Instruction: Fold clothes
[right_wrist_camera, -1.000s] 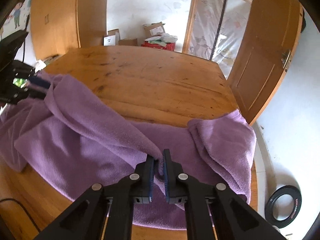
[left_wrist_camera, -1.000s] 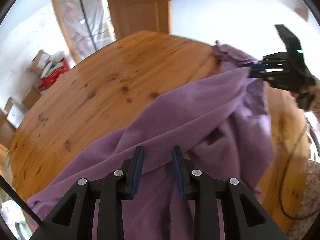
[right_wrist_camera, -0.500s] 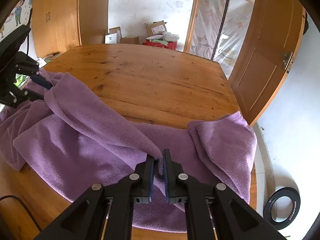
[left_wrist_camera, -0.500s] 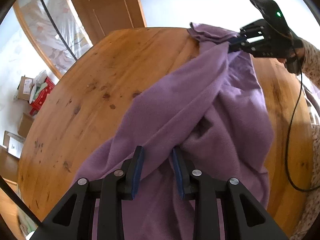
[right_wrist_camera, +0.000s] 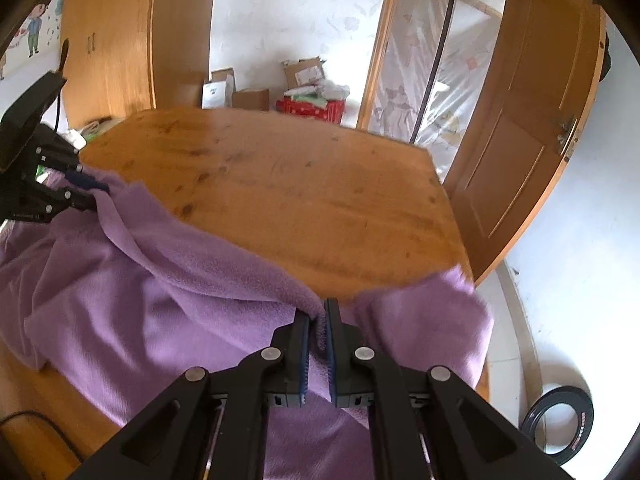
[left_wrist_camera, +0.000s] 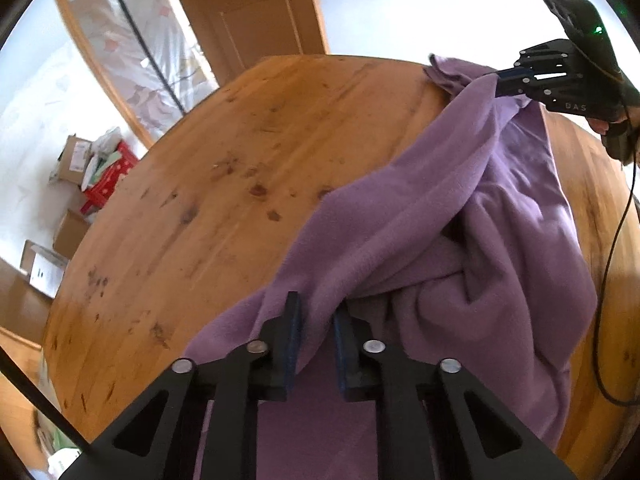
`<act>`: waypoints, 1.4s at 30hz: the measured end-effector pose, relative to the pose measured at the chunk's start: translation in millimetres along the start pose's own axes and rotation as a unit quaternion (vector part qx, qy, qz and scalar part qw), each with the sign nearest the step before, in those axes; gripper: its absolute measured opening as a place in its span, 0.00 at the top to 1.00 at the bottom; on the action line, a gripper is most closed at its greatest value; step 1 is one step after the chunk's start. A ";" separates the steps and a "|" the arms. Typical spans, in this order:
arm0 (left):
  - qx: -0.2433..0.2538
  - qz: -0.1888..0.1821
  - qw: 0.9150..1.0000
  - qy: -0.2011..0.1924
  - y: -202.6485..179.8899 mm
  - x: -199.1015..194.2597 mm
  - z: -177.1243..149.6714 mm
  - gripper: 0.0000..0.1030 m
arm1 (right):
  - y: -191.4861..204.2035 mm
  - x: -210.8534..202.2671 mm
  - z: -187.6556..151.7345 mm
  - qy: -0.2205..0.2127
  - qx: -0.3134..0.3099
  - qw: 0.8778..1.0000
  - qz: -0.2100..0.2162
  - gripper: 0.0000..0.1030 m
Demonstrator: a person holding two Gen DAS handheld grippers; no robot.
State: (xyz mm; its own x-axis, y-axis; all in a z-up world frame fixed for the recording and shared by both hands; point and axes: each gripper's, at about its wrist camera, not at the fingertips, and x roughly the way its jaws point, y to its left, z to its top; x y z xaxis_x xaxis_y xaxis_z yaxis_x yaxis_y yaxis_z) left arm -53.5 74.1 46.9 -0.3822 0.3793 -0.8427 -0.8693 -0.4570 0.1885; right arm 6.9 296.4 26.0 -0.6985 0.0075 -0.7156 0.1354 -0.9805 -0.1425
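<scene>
A purple fleece garment [left_wrist_camera: 500, 240] [right_wrist_camera: 140, 300] lies rumpled over the near part of a round wooden table [left_wrist_camera: 240, 160] [right_wrist_camera: 300, 184]. My left gripper [left_wrist_camera: 316, 316] has its jaws closing on a raised fold at the garment's edge, and the fabric fills the gap between the pads. From the right wrist view the left gripper [right_wrist_camera: 90, 196] sits at the far left with cloth at its tips. My right gripper [right_wrist_camera: 318, 312] is shut on another fold, its jaws still tightening; the left view shows the right gripper [left_wrist_camera: 496, 80] lifting that edge.
A wooden door [right_wrist_camera: 532, 128] and a plastic-covered doorway stand beyond the table. Cardboard boxes [right_wrist_camera: 304, 76] and a red box sit on the floor. A black ring [right_wrist_camera: 560, 420] lies on the floor at right. A cable [left_wrist_camera: 612, 280] trails over the table edge.
The left jaws have narrowed onto the fold of cloth between them, and the left gripper has shifted and rolled a little. The right gripper keeps its hold in the same spot.
</scene>
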 end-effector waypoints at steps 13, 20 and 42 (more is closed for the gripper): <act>-0.096 0.016 0.995 0.008 48.3 21.0 19.0 0.87 | -12.5 55.8 83.4 -0.005 -0.014 1.000 -0.027 0.93; -0.111 0.039 0.993 0.004 73.0 33.8 38.9 0.87 | -34.1 102.8 107.5 0.023 0.011 0.999 -0.048 0.93; -0.199 0.046 0.979 0.014 123.3 32.9 26.8 0.84 | -52.6 130.0 122.8 0.056 0.063 0.994 -0.074 0.85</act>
State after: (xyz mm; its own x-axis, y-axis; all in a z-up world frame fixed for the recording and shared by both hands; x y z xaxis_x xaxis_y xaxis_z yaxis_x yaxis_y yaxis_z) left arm -181.7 51.8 56.0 -0.4397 0.3015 -0.8460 -0.6386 -0.7674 0.0584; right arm -177.3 324.8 24.4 -0.6202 0.1692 -0.7660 -0.0568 -0.9836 -0.1713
